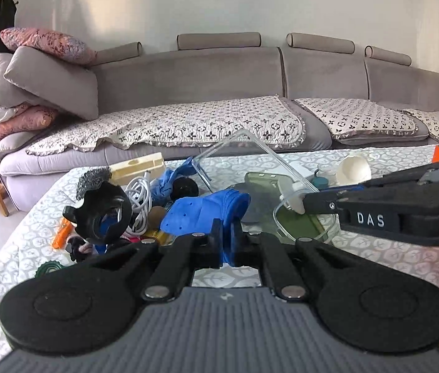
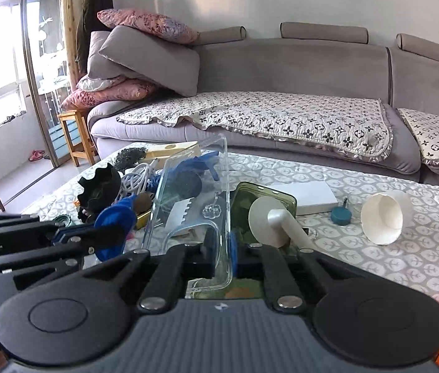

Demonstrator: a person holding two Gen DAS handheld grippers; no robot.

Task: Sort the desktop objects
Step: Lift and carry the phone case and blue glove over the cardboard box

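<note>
Right claw (image 2: 222,259) clamps clear case (image 2: 193,199) edge; left claw (image 1: 225,242) clamps blue cloth (image 1: 207,211).

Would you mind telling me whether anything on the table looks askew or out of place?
Yes: the white paper cup lies tipped on its side, mouth sideways, and the clear phone case stands on edge, pinched in the right gripper.

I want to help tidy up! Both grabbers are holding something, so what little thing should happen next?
Probably lift the clear phone case away from the pile. The right gripper is already shut on its edge, and the left gripper holds the blue cloth close beside it, so parting them first should avoid tangling.
</note>
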